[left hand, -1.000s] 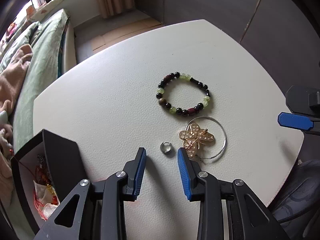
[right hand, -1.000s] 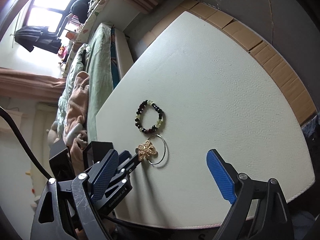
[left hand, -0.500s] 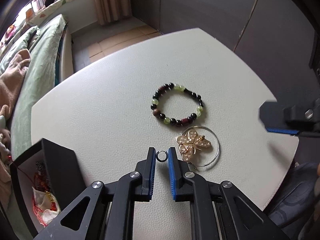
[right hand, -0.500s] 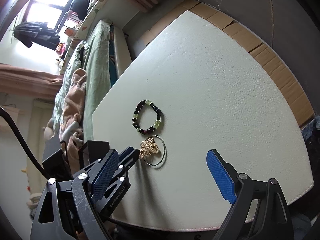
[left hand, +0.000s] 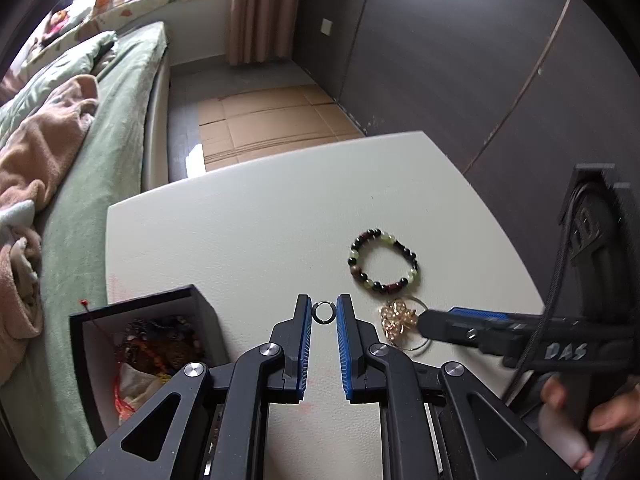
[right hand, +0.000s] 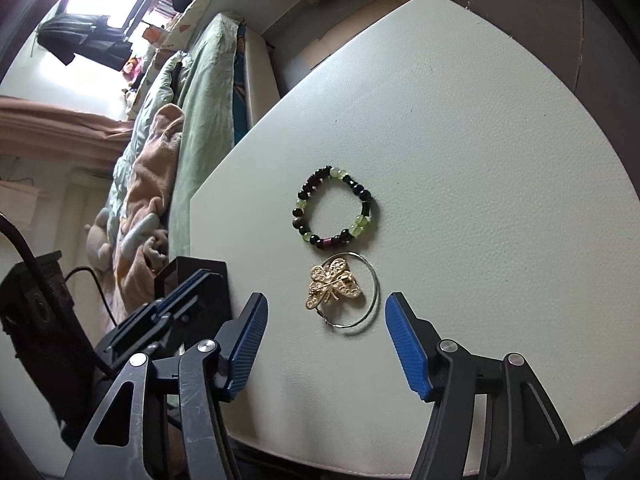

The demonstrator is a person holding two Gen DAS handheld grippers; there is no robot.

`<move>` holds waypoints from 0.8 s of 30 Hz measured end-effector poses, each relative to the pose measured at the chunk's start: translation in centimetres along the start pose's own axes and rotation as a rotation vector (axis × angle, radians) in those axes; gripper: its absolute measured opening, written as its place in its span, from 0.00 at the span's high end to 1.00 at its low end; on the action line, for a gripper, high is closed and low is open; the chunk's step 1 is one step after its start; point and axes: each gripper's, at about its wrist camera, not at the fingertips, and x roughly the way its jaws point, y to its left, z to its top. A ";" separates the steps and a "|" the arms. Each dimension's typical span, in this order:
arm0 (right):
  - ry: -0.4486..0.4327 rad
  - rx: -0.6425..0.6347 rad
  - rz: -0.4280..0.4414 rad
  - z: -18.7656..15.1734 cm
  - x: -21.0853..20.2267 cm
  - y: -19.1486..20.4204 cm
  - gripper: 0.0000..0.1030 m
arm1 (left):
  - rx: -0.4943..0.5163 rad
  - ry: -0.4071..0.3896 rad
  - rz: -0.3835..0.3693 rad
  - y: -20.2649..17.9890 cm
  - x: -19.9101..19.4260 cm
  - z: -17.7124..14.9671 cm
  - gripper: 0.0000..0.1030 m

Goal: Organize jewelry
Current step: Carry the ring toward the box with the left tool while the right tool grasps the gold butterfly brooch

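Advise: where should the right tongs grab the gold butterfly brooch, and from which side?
Grip the butterfly brooch across its raised body, coming down from above. It lies flat on the thin wire hoop, so a low pinch might snag that. The right tongs, closing, already straddle it.

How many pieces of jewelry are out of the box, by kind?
Ring: 1, pinched in the left gripper
Bracelet: 1
Brooch: 1
Hoop: 1
Total: 4
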 end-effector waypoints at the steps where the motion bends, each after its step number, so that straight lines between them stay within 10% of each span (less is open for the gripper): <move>1: -0.003 -0.020 -0.018 0.0 0.2 0.4 0.39 | -0.010 -0.006 -0.003 0.4 -0.3 0.1 0.87; 20: -0.023 -0.372 -0.409 -1.4 4.0 5.6 0.39 | -0.142 -0.072 -0.048 5.9 -3.6 0.2 0.87; 24: -0.035 -0.425 -0.493 -1.8 3.8 5.9 0.62 | -0.145 -0.074 -0.054 6.4 -4.1 0.1 0.87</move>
